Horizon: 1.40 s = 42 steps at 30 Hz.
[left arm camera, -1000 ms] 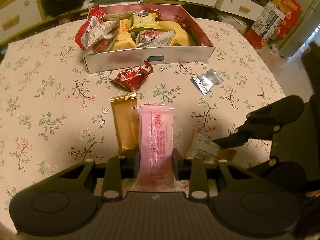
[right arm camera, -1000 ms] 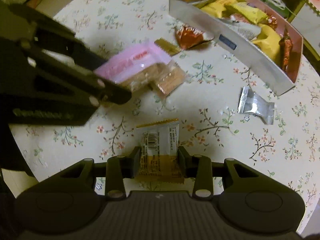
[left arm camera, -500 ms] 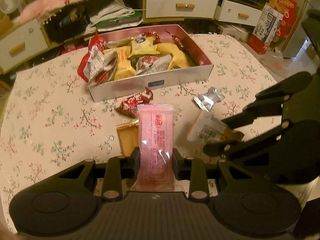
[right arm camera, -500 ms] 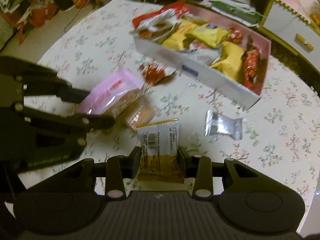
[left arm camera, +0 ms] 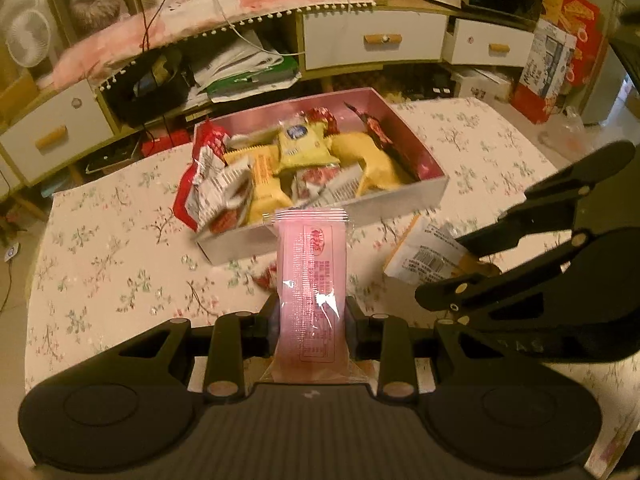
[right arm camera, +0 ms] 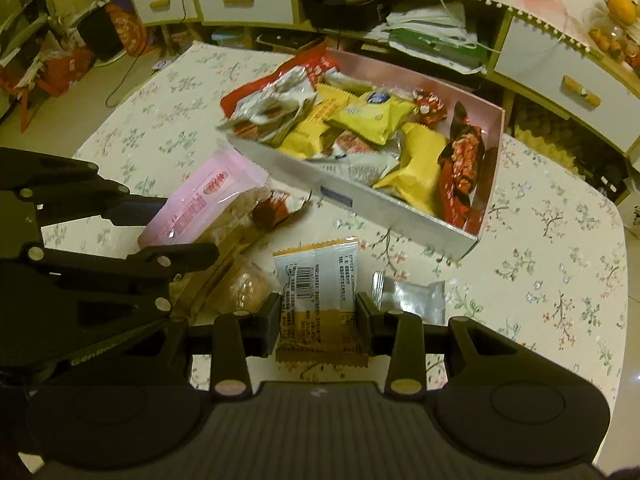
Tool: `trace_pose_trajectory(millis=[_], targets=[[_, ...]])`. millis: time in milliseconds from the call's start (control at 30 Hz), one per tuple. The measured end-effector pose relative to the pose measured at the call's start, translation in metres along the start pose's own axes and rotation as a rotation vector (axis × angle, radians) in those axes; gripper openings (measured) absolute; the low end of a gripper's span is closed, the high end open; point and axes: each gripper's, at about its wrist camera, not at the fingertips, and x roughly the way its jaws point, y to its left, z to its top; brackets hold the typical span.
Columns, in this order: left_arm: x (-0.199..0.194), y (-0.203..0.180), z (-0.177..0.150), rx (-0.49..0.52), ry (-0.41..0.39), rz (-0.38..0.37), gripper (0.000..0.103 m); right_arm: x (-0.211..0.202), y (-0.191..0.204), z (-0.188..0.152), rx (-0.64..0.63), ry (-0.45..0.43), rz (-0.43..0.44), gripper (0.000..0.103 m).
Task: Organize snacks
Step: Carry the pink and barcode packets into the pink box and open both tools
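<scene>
My left gripper point(left arm camera: 312, 322) is shut on a long pink snack packet point(left arm camera: 312, 276), held above the floral table and pointing at the box. The silver box with a pink inside point(left arm camera: 400, 200) is heaped with yellow, red and white snack packs. My right gripper point(right arm camera: 318, 320) is shut on an orange-and-white packet point(right arm camera: 318, 292) with a barcode. Each gripper shows in the other's view: the right gripper point(left arm camera: 440, 266) with its packet point(left arm camera: 424, 256) on the right, the left gripper point(right arm camera: 190, 226) with the pink packet point(right arm camera: 208, 196) on the left.
Loose on the tablecloth point(right arm camera: 560, 260) in front of the box point(right arm camera: 380, 208) lie a red wrapped candy point(right arm camera: 280, 206), a silver packet point(right arm camera: 412, 296) and a brown-gold packet point(right arm camera: 240, 292). A low cabinet with drawers point(left arm camera: 372, 40) stands behind the table.
Both grippers have risen with their packets and tilted up, so the box and the cabinet behind it fill more of each view. Neither grip has changed.
</scene>
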Motion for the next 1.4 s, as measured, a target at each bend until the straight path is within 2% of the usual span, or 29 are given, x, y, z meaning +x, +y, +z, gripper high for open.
trace_pose_trajectory(millis=[333, 433, 500, 600, 800, 1033, 1200, 1300, 1400], targets=[[0.014, 0.009, 0.03, -0.036, -0.025, 0.015, 0.036, 0.003, -0.019, 0.026, 0.065, -0.047, -0.003, 0.035], [0.02, 0.014, 0.04, -0.053, -0.024, -0.012, 0.036, 0.005, -0.025, 0.031, 0.076, -0.057, -0.015, 0.035], [0.019, 0.023, 0.047, -0.091, -0.032, -0.043, 0.036, 0.005, -0.031, 0.036, 0.09, -0.072, -0.019, 0.035], [0.016, 0.042, 0.062, -0.152, -0.073, -0.051, 0.037, 0.002, -0.046, 0.045, 0.134, -0.105, -0.031, 0.035], [0.033, 0.081, 0.088, -0.293, -0.095, -0.13, 0.037, 0.007, -0.097, 0.06, 0.305, -0.15, -0.051, 0.035], [0.066, 0.076, 0.105, -0.317, -0.067, -0.197, 0.037, 0.027, -0.114, 0.078, 0.415, -0.176, 0.038, 0.035], [0.079, 0.088, 0.116, -0.32, -0.088, -0.182, 0.037, 0.042, -0.107, 0.094, 0.441, -0.215, 0.076, 0.035], [0.095, 0.094, 0.119, -0.331, -0.046, -0.179, 0.037, 0.052, -0.105, 0.096, 0.442, -0.22, 0.097, 0.036], [0.103, 0.091, 0.119, -0.292, -0.034, -0.157, 0.037, 0.059, -0.11, 0.097, 0.474, -0.233, 0.109, 0.036]])
